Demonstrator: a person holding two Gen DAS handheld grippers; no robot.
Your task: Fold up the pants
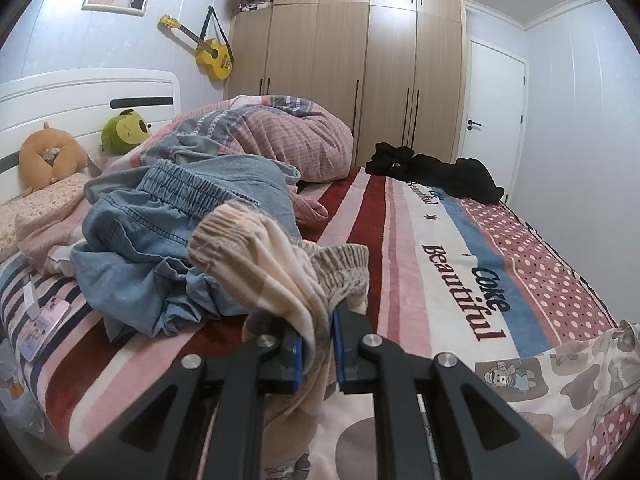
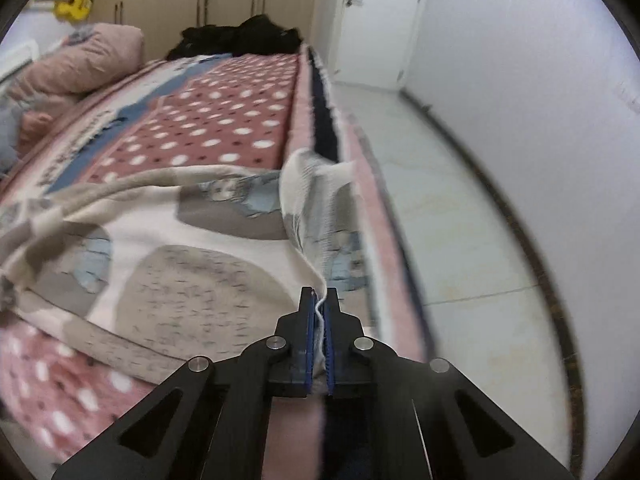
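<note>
Clamped in left hand-held gripper (image 1: 318, 334): waistband of patterned pants (image 1: 280, 264); in right hand-held gripper (image 2: 319, 312): a leg hem. Spreading step on bed (image 1: 400, 240); next, pull taut, lay flat

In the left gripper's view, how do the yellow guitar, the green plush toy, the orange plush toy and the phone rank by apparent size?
1. Orange plush toy
2. Yellow guitar
3. Phone and green plush toy look alike; the phone lies nearer the camera, so unranked.

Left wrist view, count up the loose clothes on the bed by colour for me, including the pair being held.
Cream printed pants, clamped by the left gripper: 1
Blue denim garment: 1
Black clothing heap: 1, pieces inside cannot be told apart
Total: 3
</note>
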